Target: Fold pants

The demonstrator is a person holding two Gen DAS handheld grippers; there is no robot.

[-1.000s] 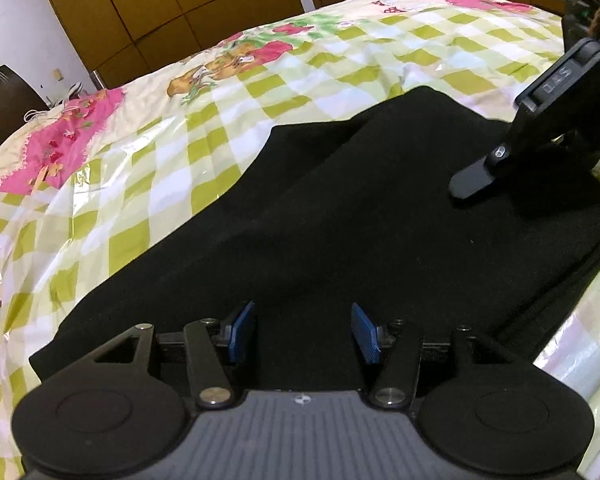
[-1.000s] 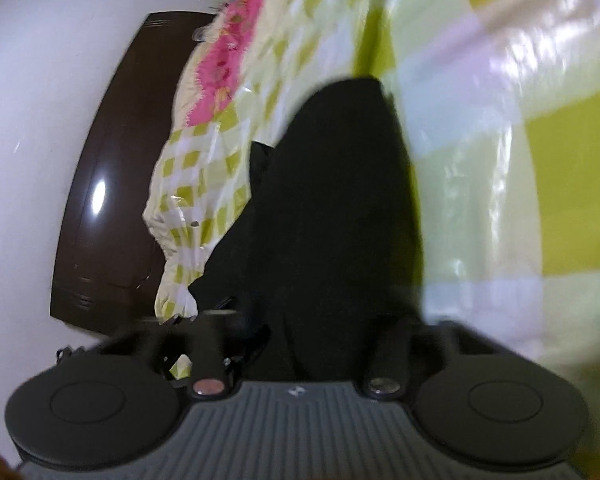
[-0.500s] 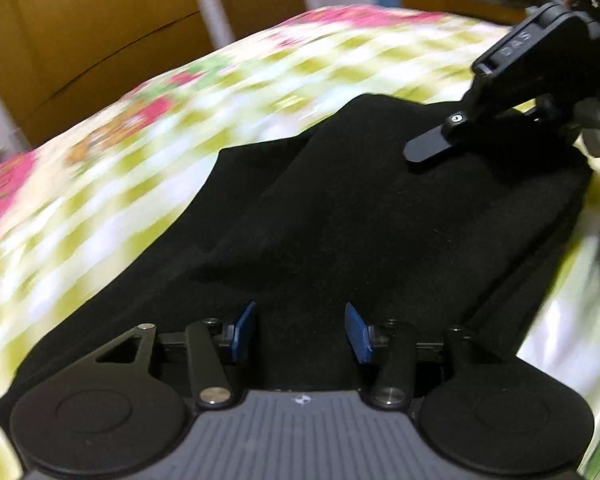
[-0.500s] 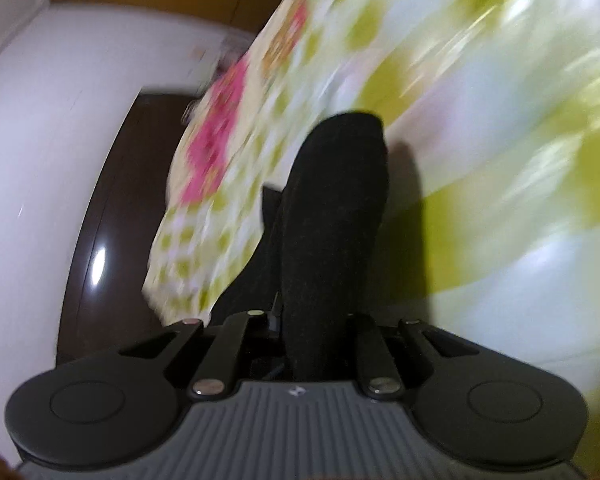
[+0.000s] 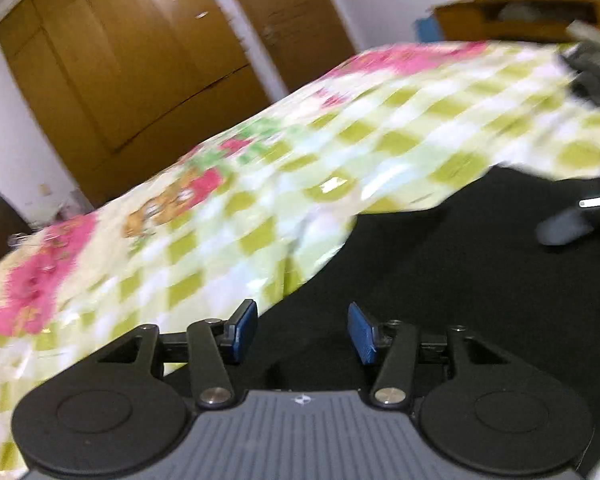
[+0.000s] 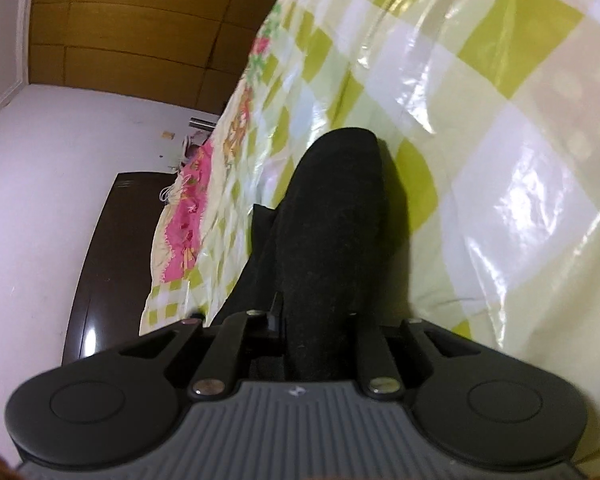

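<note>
Black pants flat on the checked bedspread, sitting further toward its near right side than a second ago. Left gripper with blue pads apart and widening a touch, nothing pinched, only cloth beyond. Right gripper clamped on a lifted fold, loosening slightly, dragged across the bedspread since. Looks like mid fold-over, not laid down yet.

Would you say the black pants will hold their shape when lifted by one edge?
Probably not: the black pants bunch into a thick roll in the right gripper, so they look floppy. Their fuzzy knit should grip well, though the glossy bedspread may let them slide.
</note>
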